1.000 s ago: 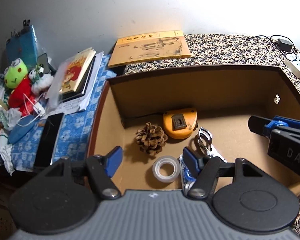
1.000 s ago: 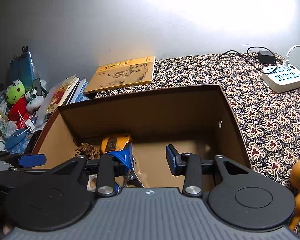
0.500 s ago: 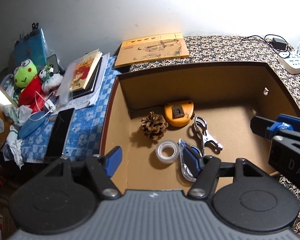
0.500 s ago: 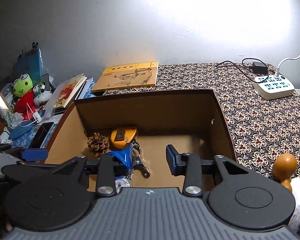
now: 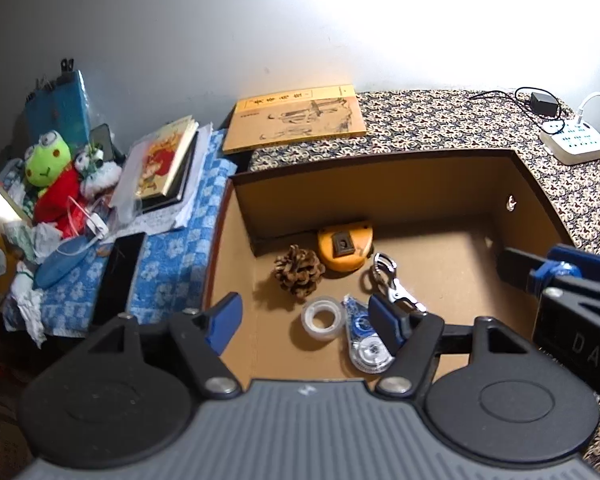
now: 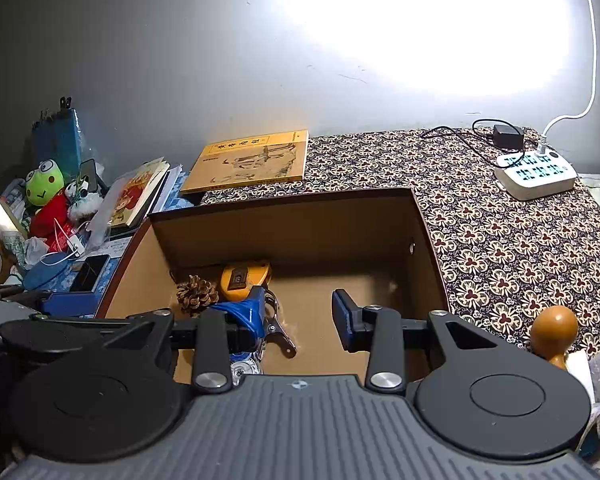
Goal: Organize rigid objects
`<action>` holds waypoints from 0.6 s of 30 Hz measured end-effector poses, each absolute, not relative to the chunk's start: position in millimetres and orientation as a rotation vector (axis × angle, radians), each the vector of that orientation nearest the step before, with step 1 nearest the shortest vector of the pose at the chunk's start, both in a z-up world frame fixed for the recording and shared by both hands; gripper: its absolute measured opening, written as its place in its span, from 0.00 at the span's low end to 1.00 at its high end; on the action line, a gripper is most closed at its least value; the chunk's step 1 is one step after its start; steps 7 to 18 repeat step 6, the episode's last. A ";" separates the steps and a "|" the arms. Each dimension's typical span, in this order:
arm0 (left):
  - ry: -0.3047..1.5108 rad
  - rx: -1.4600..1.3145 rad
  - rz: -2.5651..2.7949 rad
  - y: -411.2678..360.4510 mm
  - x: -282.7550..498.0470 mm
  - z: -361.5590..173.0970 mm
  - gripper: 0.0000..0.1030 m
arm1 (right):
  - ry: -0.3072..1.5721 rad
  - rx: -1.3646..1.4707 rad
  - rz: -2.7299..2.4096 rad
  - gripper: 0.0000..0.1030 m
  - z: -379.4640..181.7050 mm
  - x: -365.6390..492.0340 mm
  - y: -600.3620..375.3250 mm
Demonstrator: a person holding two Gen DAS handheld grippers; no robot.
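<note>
Your left gripper (image 5: pixel 306 320): jaws spread wide, holding nothing — above the box's near left edge.
Your right gripper (image 6: pixel 300 316): jaws wide apart, empty; "DAS" reads on its body in the left view.
Cardboard box (image 5: pixel 440 184): holds pine cone (image 5: pixel 299 272), orange tape measure (image 5: pixel 345 249), metal clip (image 5: pixel 392 282), clear tape roll (image 5: pixel 321 322), correction tape (image 5: pixel 366 346) — clustered left of centre.
Yellow book (image 5: pixel 296 118): cover characters unreadable.
</note>
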State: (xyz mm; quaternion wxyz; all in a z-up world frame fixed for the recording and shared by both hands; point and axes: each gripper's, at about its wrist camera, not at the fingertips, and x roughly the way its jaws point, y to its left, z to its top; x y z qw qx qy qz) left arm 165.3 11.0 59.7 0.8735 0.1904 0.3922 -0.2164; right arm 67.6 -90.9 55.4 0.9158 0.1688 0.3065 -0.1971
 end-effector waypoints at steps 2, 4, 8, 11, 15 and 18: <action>0.808 0.399 -0.456 8.3 165.7 57.2 0.68 | 0.628 0.353 -0.414 0.19 53.6 66.8 -94.5; 0.812 0.398 -0.461 4.8 168.3 55.2 0.67 | 0.623 0.361 -0.424 0.19 53.0 66.8 -99.9; 0.817 0.398 -0.468 0.9 170.8 54.0 0.67 | 0.616 0.372 -0.436 0.20 52.0 67.8 -105.5; 0.817 0.398 -0.468 0.9 170.8 54.0 0.67 | 0.616 0.372 -0.436 0.20 52.0 67.8 -105.5; 0.817 0.398 -0.468 0.9 170.8 54.0 0.67 | 0.616 0.372 -0.436 0.20 52.0 67.8 -105.5; 0.817 0.398 -0.468 0.9 170.8 54.0 0.67 | 0.616 0.372 -0.436 0.20 52.0 67.8 -105.5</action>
